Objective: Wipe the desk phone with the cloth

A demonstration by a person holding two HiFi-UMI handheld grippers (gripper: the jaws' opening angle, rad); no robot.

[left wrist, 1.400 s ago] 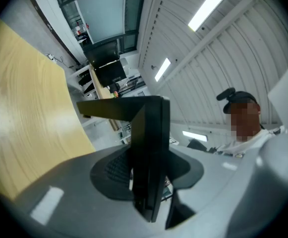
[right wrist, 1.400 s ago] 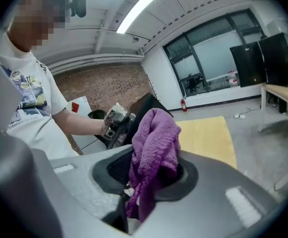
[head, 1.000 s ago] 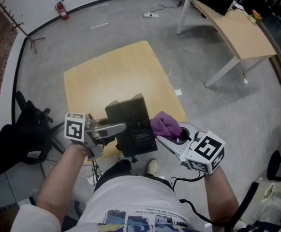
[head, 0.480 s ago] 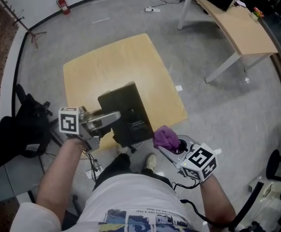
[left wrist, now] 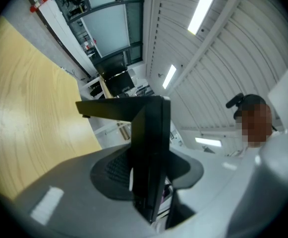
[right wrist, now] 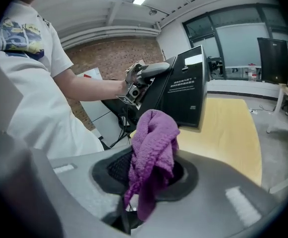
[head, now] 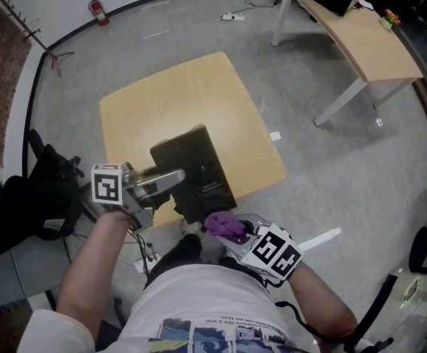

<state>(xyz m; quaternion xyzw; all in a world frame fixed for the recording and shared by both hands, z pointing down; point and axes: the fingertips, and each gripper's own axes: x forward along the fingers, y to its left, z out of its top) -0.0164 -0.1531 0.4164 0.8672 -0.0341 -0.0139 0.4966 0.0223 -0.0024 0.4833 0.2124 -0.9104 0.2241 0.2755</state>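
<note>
The left gripper has its jaws clamped on the left edge of the black phone, which is raised over the near side of the counter. The right gripper has its jaws shut on the purple cloth, close to the phone's near end.

The left gripper points level, reaching rightward from the bare left forearm, its jaws clamped on the edge of the black desk phone. The right gripper sits low, close to the torso and tilted downward, jaws closed on a bunched purple cloth. The right forearm angles in from the right.
</note>
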